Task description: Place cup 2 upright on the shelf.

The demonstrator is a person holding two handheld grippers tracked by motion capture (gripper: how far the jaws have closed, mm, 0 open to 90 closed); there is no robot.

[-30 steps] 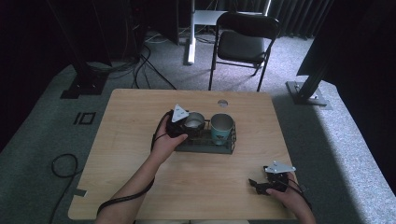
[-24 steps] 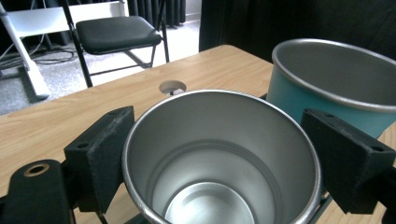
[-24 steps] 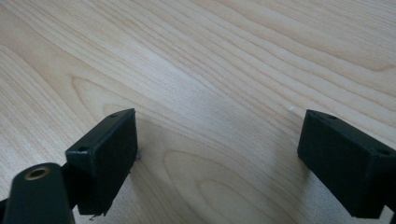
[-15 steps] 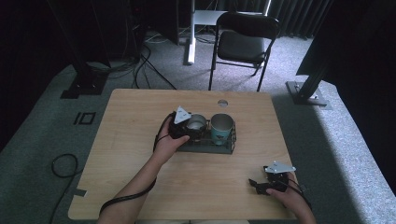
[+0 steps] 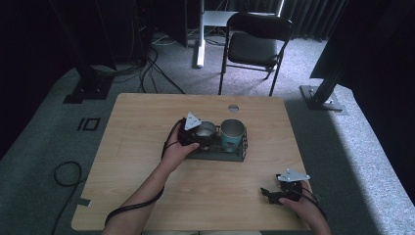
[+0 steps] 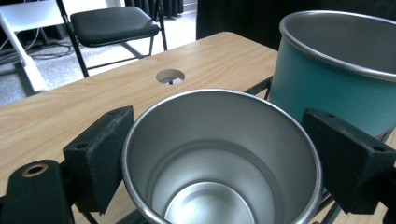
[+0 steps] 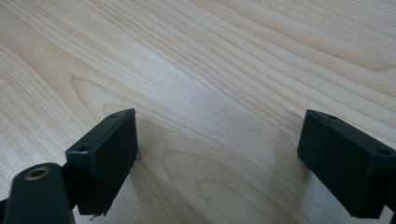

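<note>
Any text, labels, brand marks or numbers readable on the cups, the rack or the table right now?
None: no readable text anywhere.
Plain silver metal cup: bare, no marking.
Teal metal cup: no print on the side facing the cameras.
Black wire rack: no label.
Light wooden table: wood grain and a round hole, no writing.

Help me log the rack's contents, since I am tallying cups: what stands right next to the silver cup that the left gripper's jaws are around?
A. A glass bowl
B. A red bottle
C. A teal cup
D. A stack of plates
C: in the left gripper view a teal cup with a metal rim stands directly beside the silver cup, and the high view shows both side by side in the black rack.
</note>
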